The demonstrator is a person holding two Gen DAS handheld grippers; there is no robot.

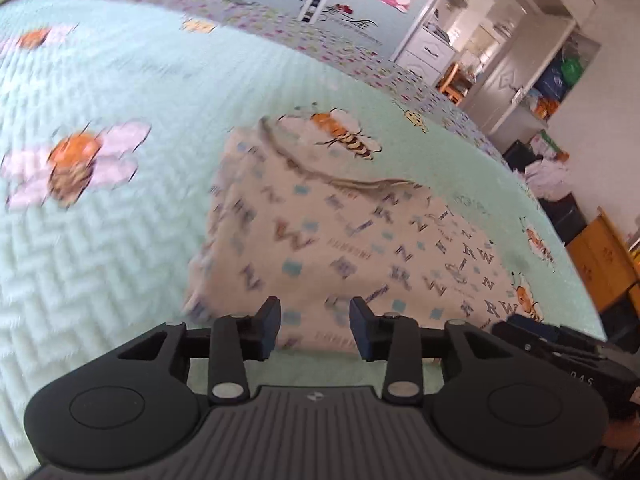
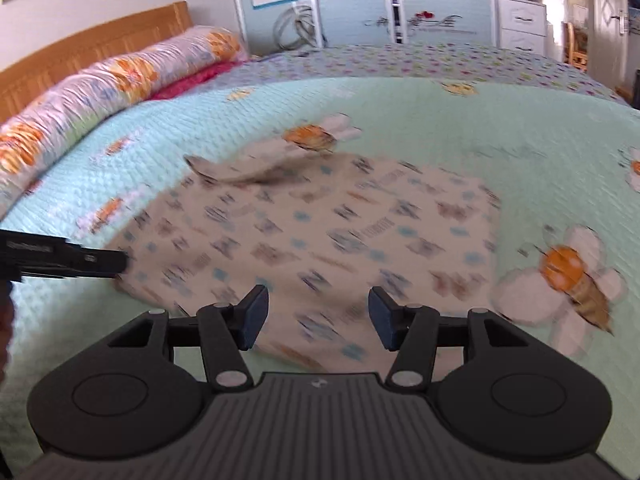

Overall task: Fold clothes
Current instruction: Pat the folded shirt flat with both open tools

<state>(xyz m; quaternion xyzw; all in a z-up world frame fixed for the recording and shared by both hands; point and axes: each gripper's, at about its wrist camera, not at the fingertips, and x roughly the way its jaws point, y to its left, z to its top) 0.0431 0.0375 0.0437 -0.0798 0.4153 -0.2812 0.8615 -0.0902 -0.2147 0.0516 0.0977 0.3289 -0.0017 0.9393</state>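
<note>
A cream garment printed with blue and grey letters (image 1: 340, 248) lies folded into a rough rectangle on the mint-green bedspread (image 1: 120, 80). My left gripper (image 1: 314, 330) hovers over its near edge, open, with nothing between the fingers. In the right wrist view the same garment (image 2: 320, 232) lies flat, a loose flap turned up at its far left corner. The right gripper (image 2: 318, 318) is open above the near edge, its jaws empty. The left gripper's tip (image 2: 92, 260) shows at the garment's left corner. Both views are motion-blurred.
A long floral bolster (image 2: 100, 92) and a wooden headboard (image 2: 80, 48) run along the bed's left side. Beyond the far edge stand white wardrobes and drawers (image 2: 520, 20). An orange wooden cabinet (image 1: 600, 256) and piled laundry (image 1: 548, 176) sit to the right of the bed.
</note>
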